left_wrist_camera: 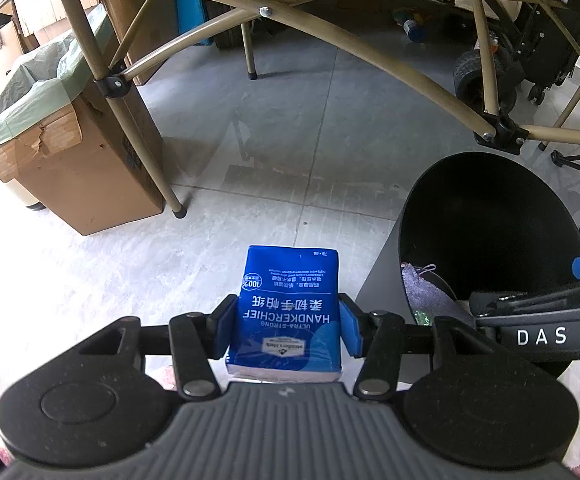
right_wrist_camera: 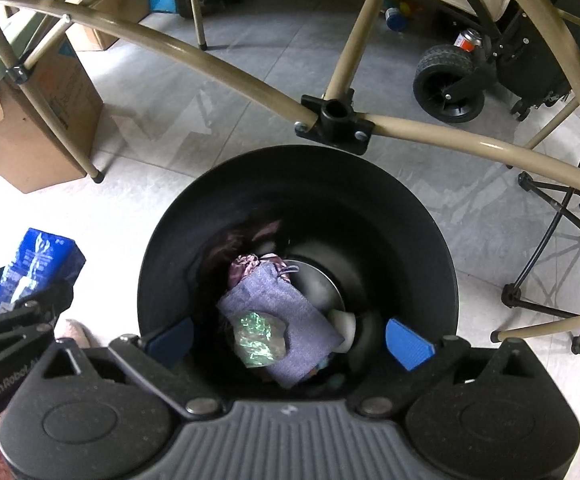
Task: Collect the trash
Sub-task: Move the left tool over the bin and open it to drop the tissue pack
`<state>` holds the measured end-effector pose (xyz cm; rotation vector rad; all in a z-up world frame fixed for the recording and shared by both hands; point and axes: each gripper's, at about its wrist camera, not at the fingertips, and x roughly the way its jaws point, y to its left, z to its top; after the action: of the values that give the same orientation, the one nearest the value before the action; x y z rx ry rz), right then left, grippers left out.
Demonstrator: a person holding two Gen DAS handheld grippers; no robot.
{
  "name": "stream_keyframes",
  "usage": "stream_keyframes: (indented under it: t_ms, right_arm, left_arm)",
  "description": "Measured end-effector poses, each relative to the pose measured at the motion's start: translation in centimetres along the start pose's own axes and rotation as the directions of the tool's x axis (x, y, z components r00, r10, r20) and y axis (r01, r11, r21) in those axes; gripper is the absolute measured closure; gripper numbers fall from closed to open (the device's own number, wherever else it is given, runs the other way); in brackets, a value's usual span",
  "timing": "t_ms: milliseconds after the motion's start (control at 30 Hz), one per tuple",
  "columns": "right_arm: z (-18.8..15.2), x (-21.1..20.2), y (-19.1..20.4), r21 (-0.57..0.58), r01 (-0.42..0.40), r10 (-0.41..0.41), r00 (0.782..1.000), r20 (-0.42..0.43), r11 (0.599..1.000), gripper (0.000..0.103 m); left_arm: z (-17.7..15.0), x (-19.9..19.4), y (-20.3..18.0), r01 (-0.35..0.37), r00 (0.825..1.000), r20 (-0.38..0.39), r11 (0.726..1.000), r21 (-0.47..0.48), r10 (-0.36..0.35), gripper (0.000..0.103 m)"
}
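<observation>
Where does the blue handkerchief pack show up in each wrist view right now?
Left wrist: blue handkerchief pack at lower centre, clamped between the left gripper pads.
Right wrist: the pack at the far left edge, beside the bin.
Shared landmark: black trash bin, right of the pack in both.

The mouth of the black bin (right_wrist_camera: 298, 184) lies open, with room to drop straight in; trash fills only its bottom. Just beyond its far rim a tan table frame (right_wrist_camera: 430, 128) arcs across, its black joint (right_wrist_camera: 336, 120) close to the rim. Left of the bin the grey floor (left_wrist_camera: 269, 140) is bare as far as a cardboard box (left_wrist_camera: 81, 184) and a table leg (left_wrist_camera: 149, 164).
</observation>
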<state>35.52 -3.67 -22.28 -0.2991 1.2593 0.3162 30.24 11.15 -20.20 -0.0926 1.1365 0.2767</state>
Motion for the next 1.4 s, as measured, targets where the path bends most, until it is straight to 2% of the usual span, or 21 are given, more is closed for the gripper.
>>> stream_keyframes:
  t_ms: [367, 633, 833, 1100, 1400]
  right_arm:
    - [-0.2, -0.3, -0.2, 0.005, -0.003, 0.003, 1.0, 0.007, 1.0, 0.0]
    - [-1.0, -2.1, -1.2, 0.023, -0.008, 0.007, 0.999, 0.047, 1.0, 0.0]
    - [-2.2, -4.5, -2.4, 0.035, 0.026, -0.029, 0.993, 0.116, 0.999, 0.0]
    - [-5.0, -7.2, -6.8, 0.176, 0.019, -0.05, 0.983, 0.176, 0.984, 0.0]
    - [-7.6, -8.1, -13.6, 0.363, 0.027, -0.106, 0.974, 0.2, 0.931, 0.0]
  left_arm:
    - [0.0, -0.6, -0.3, 0.003, 1.0, -0.002, 1.0, 0.001, -0.003, 0.051]
    - [0.0, -2.7, -1.2, 0.023, 1.0, 0.005, 0.999, 0.033, -0.024, 0.051]
    - [-0.2, -4.8, -2.6, 0.035, 0.999, 0.026, 0.996, 0.08, -0.037, 0.051]
    - [-1.1, -5.7, -5.4, 0.069, 0.998, -0.005, 0.983, 0.168, -0.07, 0.051]
    - [-0.9, -6.1, -8.7, 0.091, 0.995, -0.052, 0.97, 0.227, -0.081, 0.051]
